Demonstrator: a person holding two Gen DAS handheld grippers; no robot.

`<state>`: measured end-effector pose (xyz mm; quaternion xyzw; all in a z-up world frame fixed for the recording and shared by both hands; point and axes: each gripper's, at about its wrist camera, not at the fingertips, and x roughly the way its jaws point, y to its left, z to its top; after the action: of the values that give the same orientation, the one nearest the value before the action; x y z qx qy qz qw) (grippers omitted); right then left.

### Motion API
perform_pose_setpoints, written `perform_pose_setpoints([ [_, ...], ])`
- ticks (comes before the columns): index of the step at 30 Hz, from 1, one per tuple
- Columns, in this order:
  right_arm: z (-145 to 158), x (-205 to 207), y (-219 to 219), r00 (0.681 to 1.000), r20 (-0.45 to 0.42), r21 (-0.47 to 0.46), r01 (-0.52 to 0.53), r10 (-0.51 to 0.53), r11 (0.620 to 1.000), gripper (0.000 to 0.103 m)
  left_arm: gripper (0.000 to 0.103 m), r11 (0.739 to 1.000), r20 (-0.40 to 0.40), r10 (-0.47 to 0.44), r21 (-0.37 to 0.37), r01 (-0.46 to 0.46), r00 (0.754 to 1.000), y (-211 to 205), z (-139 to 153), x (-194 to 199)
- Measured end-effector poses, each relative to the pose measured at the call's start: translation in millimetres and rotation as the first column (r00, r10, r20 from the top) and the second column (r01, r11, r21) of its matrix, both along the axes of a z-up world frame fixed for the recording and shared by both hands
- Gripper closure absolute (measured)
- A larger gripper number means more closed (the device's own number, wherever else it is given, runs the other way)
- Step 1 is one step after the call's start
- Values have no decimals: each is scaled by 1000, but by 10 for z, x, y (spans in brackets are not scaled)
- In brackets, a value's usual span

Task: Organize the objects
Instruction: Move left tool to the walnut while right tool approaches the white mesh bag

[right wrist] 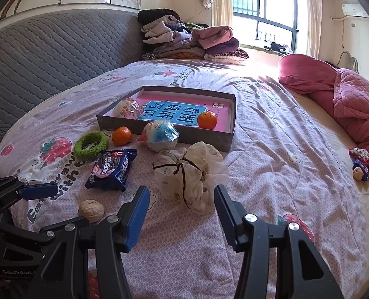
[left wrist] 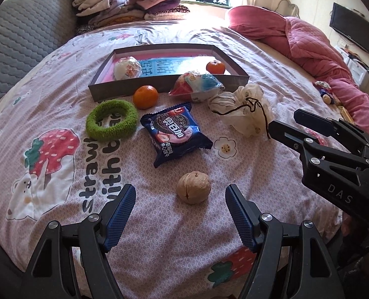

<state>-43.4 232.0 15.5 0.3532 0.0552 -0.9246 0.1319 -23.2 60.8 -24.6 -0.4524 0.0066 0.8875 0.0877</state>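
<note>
A grey box (left wrist: 124, 90) (right wrist: 184, 131) on the bed holds a wrapped white ball (left wrist: 126, 68) (right wrist: 128, 108) and a tangerine (left wrist: 215, 66) (right wrist: 207, 119). In front of it lie a second tangerine (left wrist: 145, 96) (right wrist: 121, 135), a wrapped ball (left wrist: 196, 84) (right wrist: 162, 135), a green hair ring (left wrist: 111, 119) (right wrist: 91, 145), a blue cookie packet (left wrist: 175, 135) (right wrist: 112, 169), a white scrunchie (left wrist: 244, 108) (right wrist: 190, 174) and a walnut (left wrist: 193, 186) (right wrist: 91, 210). My left gripper (left wrist: 180, 194) is open just before the walnut. My right gripper (right wrist: 182, 194) is open just before the scrunchie.
Folded clothes (left wrist: 127, 2) (right wrist: 189, 39) are stacked at the bed's far end. A pink quilt (left wrist: 309, 47) (right wrist: 341, 94) lies along the right, with small snacks (right wrist: 361, 164) beside it. A grey padded headboard (right wrist: 47, 57) runs along the left.
</note>
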Motion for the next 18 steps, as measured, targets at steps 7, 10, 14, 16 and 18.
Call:
perform_pose_setpoints([
  [7,-83,-75,15,1000,18,4,12,-12,1000,50,27,1000,8,3,-2,-3,1000,16,-68,-61],
  [10,-117,-113,17,1000,25,7,19,-19,1000,50,27,1000,15,1,-8,-1,1000,39,-117,-91],
  [14,-177,-168,24,999,36,13,31,-32,999,50,27,1000,16,0,-16,0,1000,63,-171,-116],
  [16,-201,-190,21,999,37,21,35,-36,999,50,28,1000,15,-1,-18,1,1000,65,-200,-134],
  [18,-225,-214,12,999,39,33,37,-38,999,50,27,1000,17,-3,-12,3,1000,65,-228,-157],
])
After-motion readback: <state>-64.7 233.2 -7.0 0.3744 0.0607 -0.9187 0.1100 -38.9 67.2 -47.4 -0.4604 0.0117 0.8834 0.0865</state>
